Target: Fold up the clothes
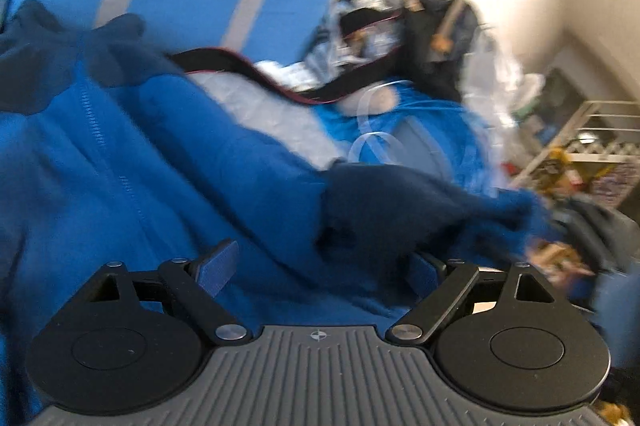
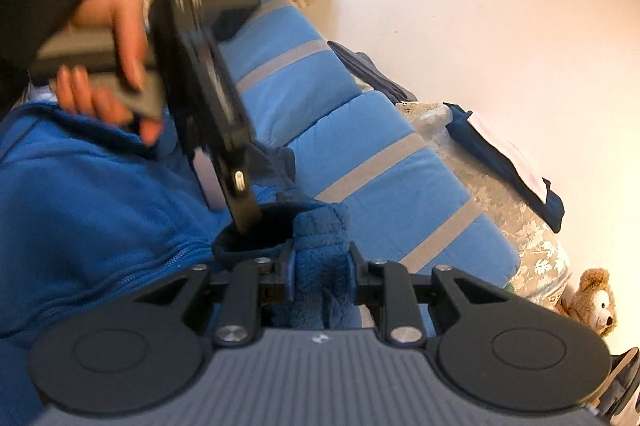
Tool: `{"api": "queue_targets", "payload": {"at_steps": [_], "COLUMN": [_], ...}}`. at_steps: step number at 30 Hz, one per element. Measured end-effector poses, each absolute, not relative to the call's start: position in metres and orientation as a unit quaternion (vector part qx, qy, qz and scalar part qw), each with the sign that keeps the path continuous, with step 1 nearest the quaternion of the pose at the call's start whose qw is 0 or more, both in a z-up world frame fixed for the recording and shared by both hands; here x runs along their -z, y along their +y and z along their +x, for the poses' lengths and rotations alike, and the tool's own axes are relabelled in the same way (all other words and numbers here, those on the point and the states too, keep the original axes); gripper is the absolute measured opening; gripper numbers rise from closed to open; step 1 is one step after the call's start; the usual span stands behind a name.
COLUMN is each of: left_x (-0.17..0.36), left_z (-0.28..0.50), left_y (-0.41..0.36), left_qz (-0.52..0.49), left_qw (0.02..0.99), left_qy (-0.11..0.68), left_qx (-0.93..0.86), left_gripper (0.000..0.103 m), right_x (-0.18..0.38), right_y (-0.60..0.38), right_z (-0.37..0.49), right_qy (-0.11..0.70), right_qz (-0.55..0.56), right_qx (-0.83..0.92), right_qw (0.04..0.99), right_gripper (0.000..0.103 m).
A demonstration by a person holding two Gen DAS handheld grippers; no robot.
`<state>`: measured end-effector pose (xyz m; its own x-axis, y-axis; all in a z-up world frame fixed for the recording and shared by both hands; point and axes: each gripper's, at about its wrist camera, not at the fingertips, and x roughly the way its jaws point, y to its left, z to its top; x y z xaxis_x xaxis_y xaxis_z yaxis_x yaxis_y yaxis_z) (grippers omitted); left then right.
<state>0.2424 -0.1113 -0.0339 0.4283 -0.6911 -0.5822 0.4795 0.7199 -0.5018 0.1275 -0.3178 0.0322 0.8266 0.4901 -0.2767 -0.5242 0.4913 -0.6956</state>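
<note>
Two grippers: both work one bright blue zip-front fleece jacket spread on a blue cushion with grey stripes.
Left gripper: jaws wide apart over the fleece, nothing pinched, probably lining up a hold; the view is blurred.
Right gripper: clamped on the dark blue cuff, raising it to fold the sleeve inward.
Writing: none legible.

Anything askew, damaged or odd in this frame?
Nothing is damaged or spilled. The blue fleece jacket lies rumpled, mid-fold: the right gripper pinches its dark-lined cuff, and the left gripper hangs open over it. The left wrist view is motion-blurred.
</note>
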Motion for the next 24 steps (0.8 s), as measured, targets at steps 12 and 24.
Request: {"api": "queue_targets", "payload": {"at_steps": [12, 24], "left_x": [0.013, 0.007], "left_z": [0.232, 0.236], "left_y": [-0.118, -0.121], "left_qz": [0.014, 0.008], "left_qw": [0.884, 0.875], "left_qy": [0.345, 0.368], "left_qx": [0.315, 0.313], "left_gripper": [0.007, 0.007], "right_x": [0.019, 0.060], "right_y": [-0.309, -0.257], "right_z": [0.096, 0.106], "right_qy": [0.034, 0.006], "right_qz": [-0.468, -0.545], "right_qx": [-0.334, -0.263], "right_qw": [0.818, 0.796], "right_gripper": [0.024, 0.096]}}
